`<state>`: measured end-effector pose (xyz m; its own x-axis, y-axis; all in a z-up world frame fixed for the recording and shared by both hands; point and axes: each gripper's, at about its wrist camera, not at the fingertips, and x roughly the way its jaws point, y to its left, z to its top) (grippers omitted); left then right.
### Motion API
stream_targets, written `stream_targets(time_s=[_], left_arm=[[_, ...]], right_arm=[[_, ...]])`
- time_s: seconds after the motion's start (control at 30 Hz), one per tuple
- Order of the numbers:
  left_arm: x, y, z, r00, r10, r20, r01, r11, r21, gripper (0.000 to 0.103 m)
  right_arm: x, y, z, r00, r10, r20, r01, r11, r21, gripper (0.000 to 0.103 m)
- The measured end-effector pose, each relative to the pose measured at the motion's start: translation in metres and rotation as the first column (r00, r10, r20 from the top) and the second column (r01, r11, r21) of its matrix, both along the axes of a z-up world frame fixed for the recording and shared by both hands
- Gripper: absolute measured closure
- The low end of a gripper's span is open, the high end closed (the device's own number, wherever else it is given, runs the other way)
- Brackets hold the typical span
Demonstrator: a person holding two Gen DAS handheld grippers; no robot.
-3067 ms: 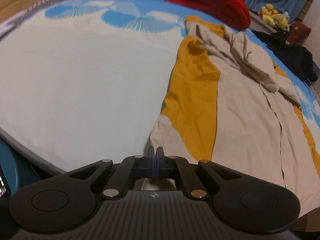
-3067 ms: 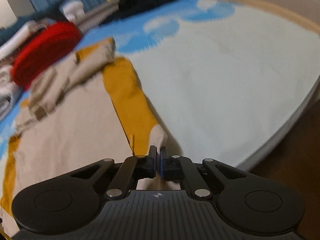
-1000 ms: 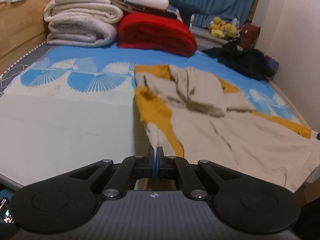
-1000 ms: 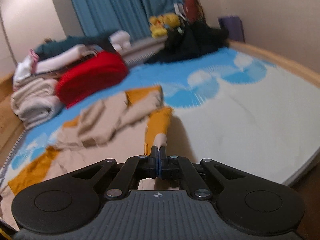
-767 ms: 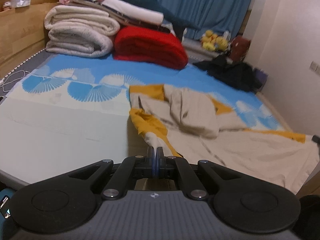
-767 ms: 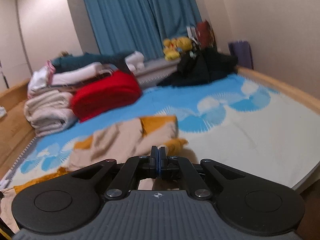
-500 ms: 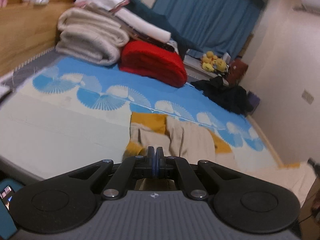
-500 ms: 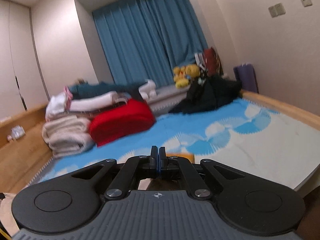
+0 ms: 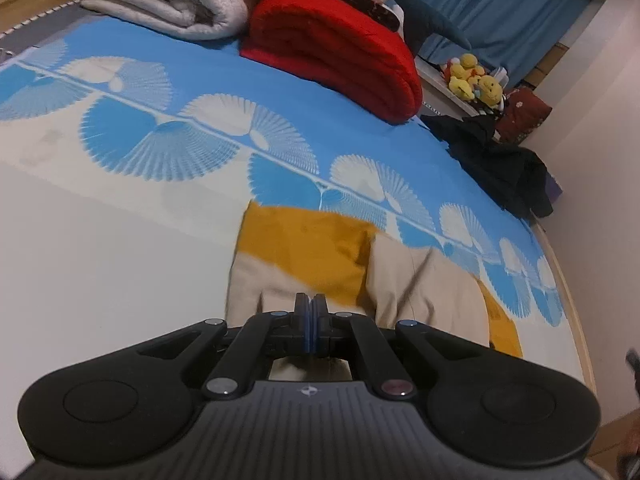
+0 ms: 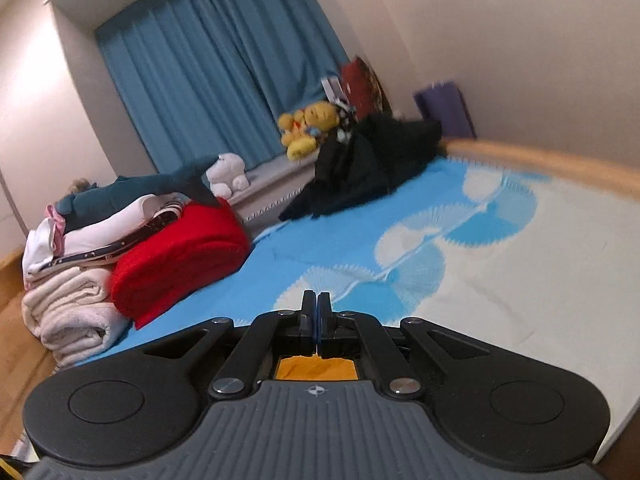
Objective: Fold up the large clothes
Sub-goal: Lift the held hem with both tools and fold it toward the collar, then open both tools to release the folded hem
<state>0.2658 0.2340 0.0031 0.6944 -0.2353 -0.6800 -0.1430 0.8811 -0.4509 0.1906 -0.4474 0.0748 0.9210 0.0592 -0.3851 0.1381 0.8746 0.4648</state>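
Garment [image 9: 320,256], beige with mustard panels, lies on the bed [image 9: 100,264] just ahead of the left tongs [image 9: 310,312], pinched together over beige cloth. Right tongs [image 10: 315,308] are likewise pinched together, mustard fabric visible beneath. Red blanket [image 9: 332,48] sits beyond.

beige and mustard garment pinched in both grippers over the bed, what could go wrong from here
1. The left gripper and right gripper each pinch only a thin edge of the garment, so it may slip out mid-fold.
2. The right wrist view shows just a mustard patch under the jaws, so the two sides could land uneven.
3. Swinging far forward might drag fabric toward the red blanket.
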Motion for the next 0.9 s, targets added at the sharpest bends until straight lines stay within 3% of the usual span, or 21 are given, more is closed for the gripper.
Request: stream_targets(time_s=[0.1,0.2,0.27,0.37,0.4,0.43,0.47,0.5,0.63,0.7,0.77,0.87,0.9], left_arm=[[0.038,0.017,-0.01,0.996,0.088,0.018,-0.088,0.996,-0.009,0.103],[0.064,0.043,-0.014,0.979,0.198,0.054,-0.194,0.979,-0.065,0.103],[0.072,0.047,-0.026,0.978,0.207,0.016,-0.205,0.976,-0.074,0.103],[0.081,0.028,-0.034,0.996,0.067,-0.06,-0.071,0.996,-0.057,0.098],[0.08,0.017,-0.031,0.998,0.004,-0.056,-0.005,1.0,-0.015,0.093],[0.078,0.009,-0.03,0.998,-0.036,-0.047,0.037,0.999,0.029,0.074],[0.074,0.003,-0.03,0.996,-0.073,-0.042,0.076,0.994,0.075,0.055],[0.072,-0.001,-0.033,0.994,-0.101,-0.047,0.106,0.988,0.11,0.053],[0.059,-0.004,-0.063,0.981,-0.13,-0.146,0.155,0.972,0.179,0.052],[0.057,-0.005,-0.075,0.975,-0.134,-0.179,0.169,0.966,0.195,0.051],[0.054,-0.006,-0.084,0.969,-0.143,-0.202,0.185,0.96,0.211,0.042],[0.047,-0.009,-0.091,0.967,-0.161,-0.196,0.204,0.952,0.227,0.04],[0.046,-0.009,-0.093,0.968,-0.165,-0.191,0.207,0.952,0.225,0.04]], right_arm=[[-0.006,0.009,-0.017,1.0,0.002,-0.01,-0.003,1.0,-0.012,0.1],[-0.025,0.001,-0.027,1.0,-0.027,0.008,0.027,1.0,-0.005,0.1],[-0.037,-0.009,-0.026,0.997,-0.064,0.038,0.064,0.998,0.002,0.1],[-0.05,-0.018,-0.029,0.997,-0.082,0.013,0.082,0.996,-0.023,0.096],[-0.052,-0.02,-0.036,0.997,-0.066,-0.027,0.065,0.998,-0.017,0.084],[-0.05,-0.021,-0.044,0.996,-0.039,-0.084,0.039,0.999,-0.001,0.075],[-0.047,-0.021,-0.057,0.985,0.008,-0.174,-0.004,1.0,0.026,0.06],[-0.043,-0.02,-0.069,0.966,0.047,-0.253,-0.037,0.998,0.042,0.055],[-0.037,-0.004,-0.128,0.861,0.132,-0.491,-0.115,0.991,0.065,0.055],[-0.035,0.004,-0.145,0.833,0.113,-0.541,-0.122,0.992,0.019,0.056],[-0.031,0.008,-0.154,0.826,0.112,-0.552,-0.116,0.993,0.027,0.055],[-0.023,0.019,-0.157,0.825,0.124,-0.552,-0.129,0.991,0.03,0.056],[-0.018,0.025,-0.157,0.821,0.128,-0.557,-0.154,0.988,0.001,0.06]])
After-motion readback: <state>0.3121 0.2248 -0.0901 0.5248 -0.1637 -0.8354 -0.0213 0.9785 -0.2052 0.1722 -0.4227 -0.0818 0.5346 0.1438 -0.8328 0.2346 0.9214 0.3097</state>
